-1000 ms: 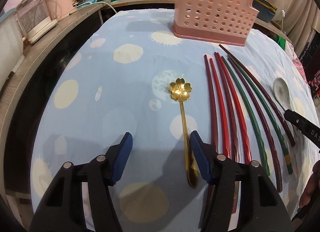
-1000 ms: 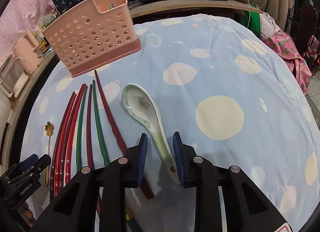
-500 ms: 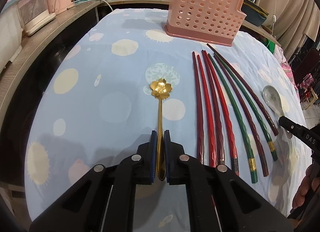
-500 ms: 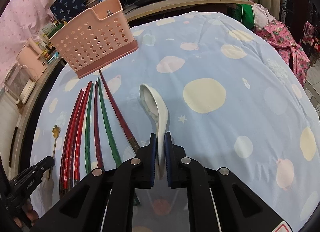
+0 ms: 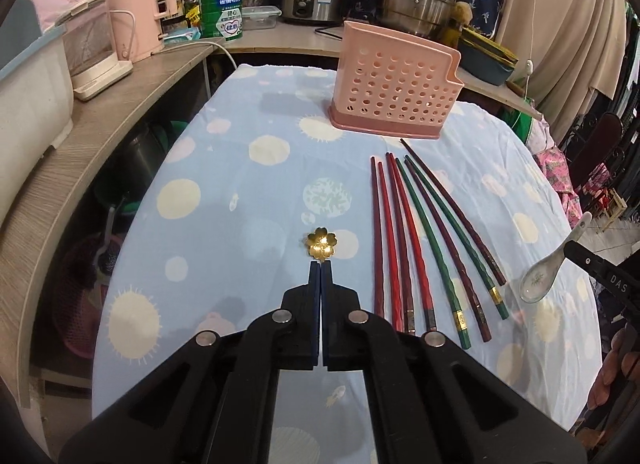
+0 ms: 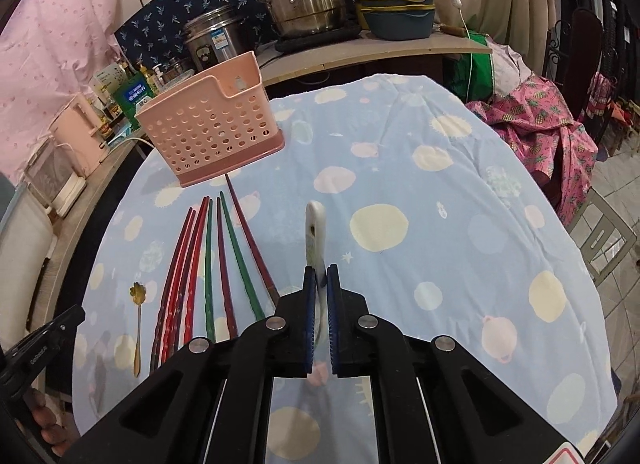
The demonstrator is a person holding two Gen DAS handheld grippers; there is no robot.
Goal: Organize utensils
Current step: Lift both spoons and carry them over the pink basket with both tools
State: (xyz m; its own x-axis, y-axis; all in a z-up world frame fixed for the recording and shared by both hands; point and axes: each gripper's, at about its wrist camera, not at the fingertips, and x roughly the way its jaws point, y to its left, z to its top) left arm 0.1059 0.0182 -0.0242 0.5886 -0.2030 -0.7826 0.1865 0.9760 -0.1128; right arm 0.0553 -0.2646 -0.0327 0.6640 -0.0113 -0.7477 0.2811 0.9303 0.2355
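Left wrist view: left hand-held gripper [image 5: 321,270] clenched on gold spoon [image 5: 321,244], raised over desk [image 5: 240,192]; thin, stiff, slippery handle. Right hand-held gripper [image 6: 320,276] clamped on ceramic spoon [image 6: 315,224], lifted; fragile, glazed, held mid-handle. Rack [image 5: 394,84] well apart.

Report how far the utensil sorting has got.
Done: nothing shows above the rim of the pink perforated holder. In hand: the left gripper is shut on the gold flower spoon, and the right gripper is shut on the white ceramic spoon; both are lifted off the cloth. Left: both spoons need dropping in, and the chopsticks lie on the tablecloth.
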